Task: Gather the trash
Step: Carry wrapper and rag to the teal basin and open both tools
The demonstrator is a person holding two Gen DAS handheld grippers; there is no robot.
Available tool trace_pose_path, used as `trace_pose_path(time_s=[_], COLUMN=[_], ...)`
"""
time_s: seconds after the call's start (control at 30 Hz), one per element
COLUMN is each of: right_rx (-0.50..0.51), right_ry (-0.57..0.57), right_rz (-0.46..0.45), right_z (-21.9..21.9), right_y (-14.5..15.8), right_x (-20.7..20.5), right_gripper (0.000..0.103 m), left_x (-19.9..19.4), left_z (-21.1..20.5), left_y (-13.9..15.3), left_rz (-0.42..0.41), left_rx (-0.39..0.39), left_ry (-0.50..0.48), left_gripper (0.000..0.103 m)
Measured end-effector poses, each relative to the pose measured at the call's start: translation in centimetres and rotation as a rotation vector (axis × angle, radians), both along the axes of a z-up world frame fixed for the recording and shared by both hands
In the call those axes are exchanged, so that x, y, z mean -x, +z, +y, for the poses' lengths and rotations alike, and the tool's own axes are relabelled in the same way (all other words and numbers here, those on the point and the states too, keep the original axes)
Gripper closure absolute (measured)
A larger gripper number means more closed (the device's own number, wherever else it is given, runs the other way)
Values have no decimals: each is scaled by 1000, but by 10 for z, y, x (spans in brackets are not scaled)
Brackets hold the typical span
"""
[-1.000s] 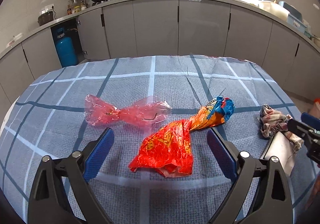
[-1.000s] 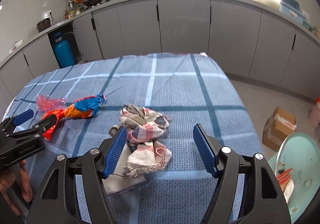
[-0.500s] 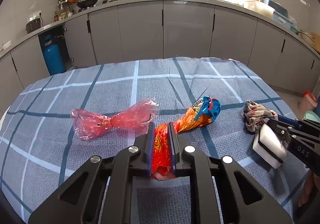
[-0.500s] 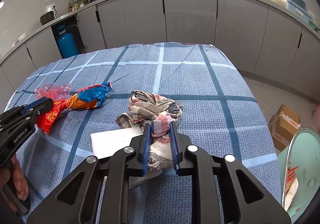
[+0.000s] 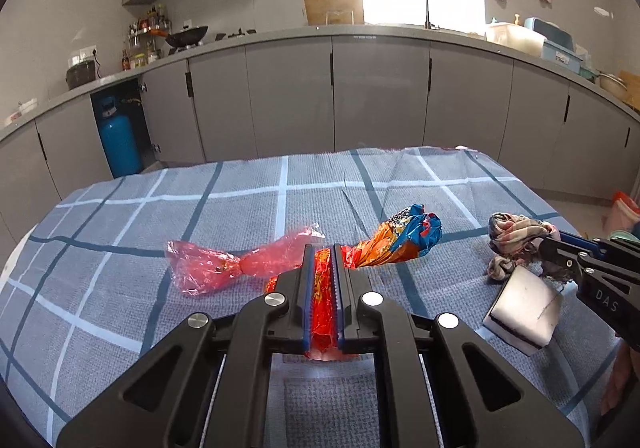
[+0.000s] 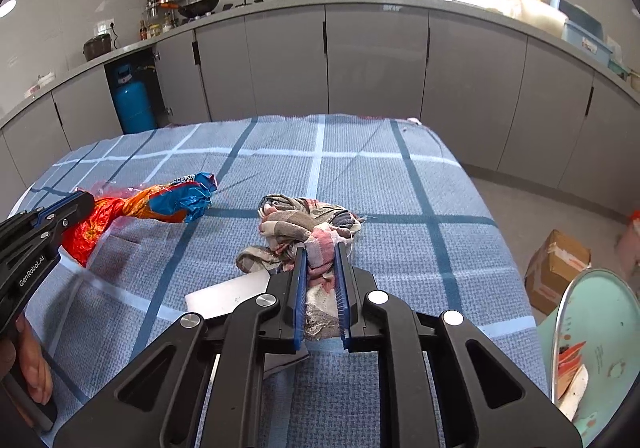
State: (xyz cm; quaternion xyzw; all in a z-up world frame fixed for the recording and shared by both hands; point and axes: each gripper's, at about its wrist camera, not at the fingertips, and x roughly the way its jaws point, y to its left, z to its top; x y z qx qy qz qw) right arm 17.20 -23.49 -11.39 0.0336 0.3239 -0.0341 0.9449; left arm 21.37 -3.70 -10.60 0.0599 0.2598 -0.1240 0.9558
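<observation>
Both sets of jaws pinch trash: left gripper on the crumpled red-orange-blue foil wrapper, right gripper on the checked cloth rag.

surface: table under blue checked cloth
on it: pink plastic bag, orange-blue wrapper, crumpled rag, white sponge block

tablecloth: blue-grey, checked
snack wrapper: red, orange, blue
plastic bag: clear pink
rag: plaid, pink, grey
gas cylinder, 10 o'clock: blue
</observation>
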Motion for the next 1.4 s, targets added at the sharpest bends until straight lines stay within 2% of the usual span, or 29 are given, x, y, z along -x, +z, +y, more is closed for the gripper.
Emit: trace_pose_path(time_s=[0.2, 0.43, 0.73, 1.03, 1.4], right_rx=[-2, -29, -63, -92, -57], right_ry=[-5, -15, -37, -30, -65], right_rz=[-22, -64, -122, -117, -146], right_z=[-2, -10, -25, -23, -38], right_y=[2, 9, 41, 45, 60], right_x=[3, 15, 47, 85, 125], right_gripper=[89, 89, 89, 89, 89], left_x=[6, 10, 33, 73, 108], left_z=[2, 4, -1, -15, -43], left_y=[5, 10, 37, 40, 57], left_rz=[-48, -43, -50, -18, -56], left_rx=[3, 0, 45, 44, 39], left_ry=[27, 56, 59, 20, -52], left_gripper=[95, 95, 95, 95, 95])
